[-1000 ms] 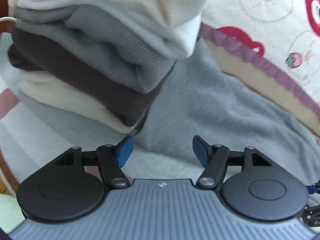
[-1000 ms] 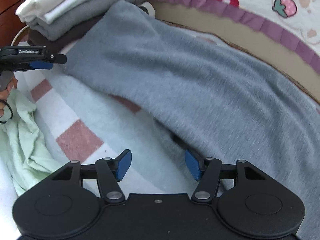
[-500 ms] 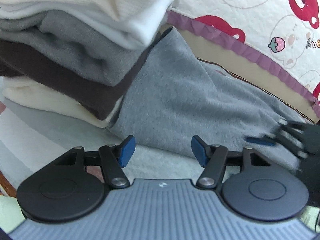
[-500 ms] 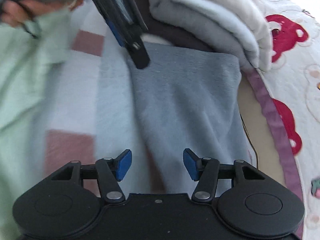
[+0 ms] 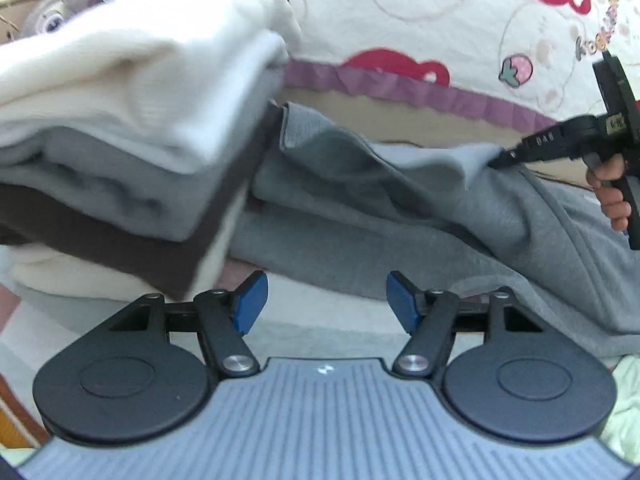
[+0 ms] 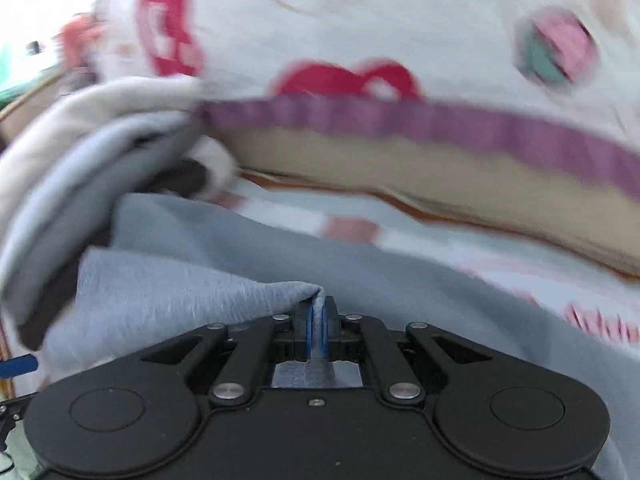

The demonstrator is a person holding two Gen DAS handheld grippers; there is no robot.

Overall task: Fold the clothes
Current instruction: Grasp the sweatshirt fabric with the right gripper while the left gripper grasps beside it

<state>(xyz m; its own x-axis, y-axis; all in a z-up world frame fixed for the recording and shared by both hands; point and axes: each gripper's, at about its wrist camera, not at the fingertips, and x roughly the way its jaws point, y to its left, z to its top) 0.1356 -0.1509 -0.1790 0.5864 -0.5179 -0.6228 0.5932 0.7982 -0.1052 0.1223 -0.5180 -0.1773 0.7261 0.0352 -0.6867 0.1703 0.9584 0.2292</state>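
A grey garment (image 5: 400, 232) lies spread across the bed, one end against a stack of folded clothes (image 5: 120, 160). In the right wrist view my right gripper (image 6: 317, 320) is shut on a pinched edge of the grey garment (image 6: 240, 264) and lifts it into a ridge. The left wrist view shows that right gripper (image 5: 498, 160) at the far right, a hand (image 5: 608, 188) on its handle. My left gripper (image 5: 324, 300) hovers low in front of the garment's near edge. Its jaws are opening, with nothing between them.
The stack of folded clothes (image 6: 60, 184) holds white, grey, dark brown and cream layers. A white quilt (image 5: 440, 8) with red cartoon prints and a purple trim (image 5: 440, 96) runs along the back. A pale green cloth (image 5: 624, 400) lies at the lower right.
My right gripper swung across to the garment's far edge and shut on it, raising a fold. The left gripper drifted a little and stays apart from the cloth.
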